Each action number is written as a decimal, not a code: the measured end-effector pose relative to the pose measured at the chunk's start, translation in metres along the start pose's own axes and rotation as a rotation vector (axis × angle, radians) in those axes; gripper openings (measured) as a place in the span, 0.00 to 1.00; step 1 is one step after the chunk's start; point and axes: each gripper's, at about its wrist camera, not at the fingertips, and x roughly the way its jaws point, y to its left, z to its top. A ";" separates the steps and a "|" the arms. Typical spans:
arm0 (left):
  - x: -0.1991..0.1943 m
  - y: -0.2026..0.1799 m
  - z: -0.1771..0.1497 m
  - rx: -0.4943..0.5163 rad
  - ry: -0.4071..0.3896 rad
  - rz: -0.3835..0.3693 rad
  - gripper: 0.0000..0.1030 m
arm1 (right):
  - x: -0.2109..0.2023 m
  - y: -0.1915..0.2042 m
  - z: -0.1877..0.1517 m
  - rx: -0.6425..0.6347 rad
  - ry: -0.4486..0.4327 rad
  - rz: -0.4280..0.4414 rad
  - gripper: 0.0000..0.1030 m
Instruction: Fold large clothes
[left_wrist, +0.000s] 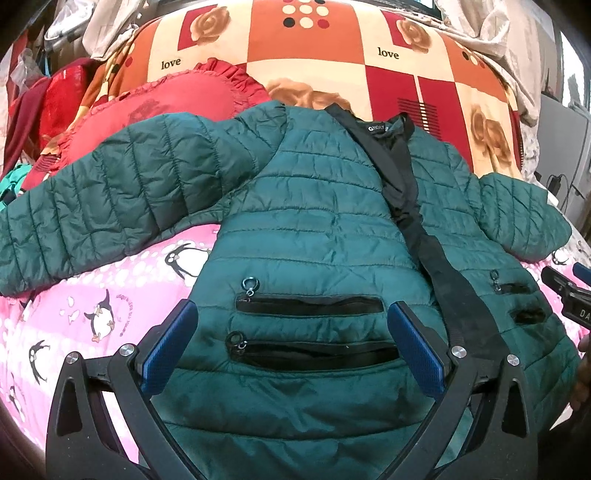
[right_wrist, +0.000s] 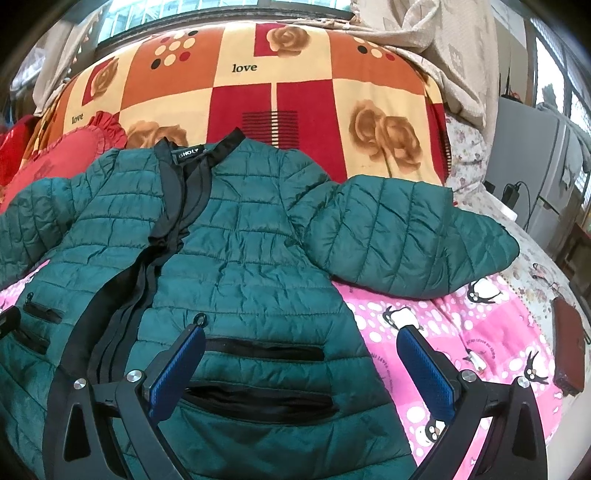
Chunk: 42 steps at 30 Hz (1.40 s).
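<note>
A dark green quilted jacket (left_wrist: 314, 229) lies front-up on a pink penguin bedsheet (left_wrist: 92, 314), both sleeves spread out sideways and a black zip band running down its middle. My left gripper (left_wrist: 293, 317) hangs open above the jacket's left front, over two black zip pockets (left_wrist: 310, 306). The right wrist view has the same jacket (right_wrist: 240, 236) with its sleeve (right_wrist: 402, 236) reaching right. My right gripper (right_wrist: 301, 339) is open over the jacket's right hem, one finger over the cloth and one over the sheet (right_wrist: 480, 332). Nothing is between either pair of fingers.
A red, orange and cream "love" blanket (left_wrist: 332, 55) rises behind the jacket. Red frilled cushions (left_wrist: 155, 110) lie at the back left. A brown wallet-like item (right_wrist: 570, 350) rests at the bed's right edge. A grey appliance (right_wrist: 532, 166) stands beyond. The right gripper's tip (left_wrist: 565, 291) shows at the left view's edge.
</note>
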 end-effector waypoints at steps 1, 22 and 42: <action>0.000 0.000 0.000 0.001 0.000 -0.001 1.00 | -0.001 0.000 0.000 0.001 -0.003 0.001 1.00; 0.009 0.003 -0.002 -0.010 0.031 0.031 1.00 | 0.013 -0.004 -0.005 0.103 0.053 0.116 1.00; 0.005 0.005 0.000 -0.007 0.018 0.032 1.00 | -0.006 0.023 -0.006 -0.033 -0.072 0.172 1.00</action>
